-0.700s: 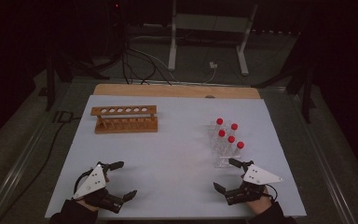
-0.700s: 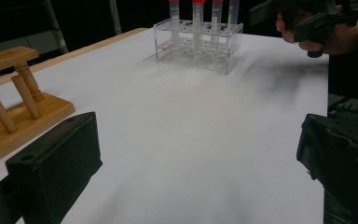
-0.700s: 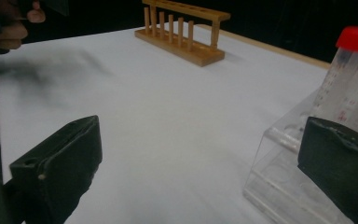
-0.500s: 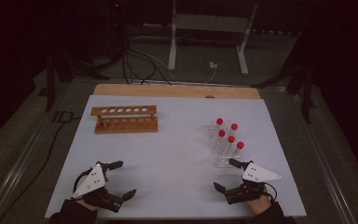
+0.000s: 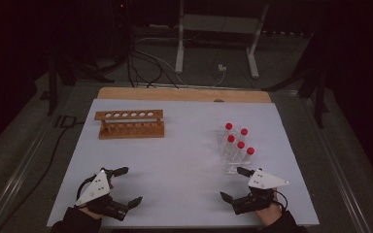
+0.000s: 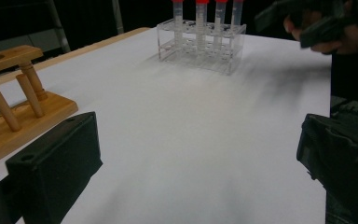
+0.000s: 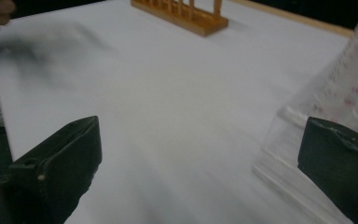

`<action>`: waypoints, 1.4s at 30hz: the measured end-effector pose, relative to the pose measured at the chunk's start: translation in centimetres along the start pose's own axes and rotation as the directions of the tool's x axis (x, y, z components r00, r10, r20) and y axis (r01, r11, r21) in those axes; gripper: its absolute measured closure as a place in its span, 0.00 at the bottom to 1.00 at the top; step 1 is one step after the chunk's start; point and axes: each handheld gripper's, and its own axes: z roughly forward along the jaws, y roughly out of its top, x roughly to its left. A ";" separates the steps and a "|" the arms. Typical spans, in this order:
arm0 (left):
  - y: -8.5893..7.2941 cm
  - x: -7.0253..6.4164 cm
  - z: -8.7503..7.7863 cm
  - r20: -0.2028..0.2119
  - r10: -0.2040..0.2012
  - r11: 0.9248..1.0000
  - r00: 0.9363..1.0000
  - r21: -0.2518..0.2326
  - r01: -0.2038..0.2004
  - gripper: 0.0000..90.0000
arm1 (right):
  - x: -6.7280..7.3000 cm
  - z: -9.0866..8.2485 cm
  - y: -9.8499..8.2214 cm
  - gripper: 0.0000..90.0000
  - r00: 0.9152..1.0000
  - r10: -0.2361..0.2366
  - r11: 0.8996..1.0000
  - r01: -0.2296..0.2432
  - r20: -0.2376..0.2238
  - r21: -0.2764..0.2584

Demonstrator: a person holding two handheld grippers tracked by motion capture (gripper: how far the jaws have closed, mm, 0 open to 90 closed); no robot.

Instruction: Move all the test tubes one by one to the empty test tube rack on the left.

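A wooden test-tube rack (image 5: 131, 124) stands empty at the back left of the white table top (image 5: 184, 160). At the right, a clear plastic rack (image 5: 234, 154) holds several red-capped tubes (image 5: 241, 144). My left gripper (image 5: 130, 185) rests open near the front left edge, with nothing between its jaws. My right gripper (image 5: 232, 183) is open too, just in front of the clear rack. In the left gripper view, my left gripper (image 6: 196, 163) faces the wooden rack (image 6: 9, 107) and the clear rack (image 6: 200, 42). In the right gripper view, the clear rack (image 7: 335, 93) stands beside the right jaw of my right gripper (image 7: 198, 163).
A wooden board edge (image 5: 184, 93) runs along the back of the table. Beyond it lie cables (image 5: 145, 63) and a metal stand (image 5: 218, 29) on the dark floor. The other hand with its gripper (image 6: 326, 23) is at the top right of the left gripper view.
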 end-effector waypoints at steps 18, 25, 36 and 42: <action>0.0 0.0 0.0 -0.005 0.001 1.000 1.000 -0.004 -0.001 0.00 | 0.5 -2.2 3.6 0.00 1.000 -0.001 0.995 0.001 0.002 -0.105; 0.1 -0.1 0.0 -0.005 0.002 1.000 1.000 -0.003 -0.002 0.00 | -0.6 -2.9 4.3 0.00 0.998 0.018 0.991 -0.010 0.057 -0.131; 0.1 -0.1 0.0 0.013 -0.008 1.000 1.000 0.002 0.008 0.00 | -3.3 -3.2 4.3 0.00 0.981 0.091 0.990 -0.071 0.170 -0.121; 0.1 -0.1 0.0 0.014 -0.008 1.000 1.000 0.004 0.008 0.00 | -4.6 -2.8 3.8 0.00 0.967 0.140 0.989 -0.124 0.215 -0.086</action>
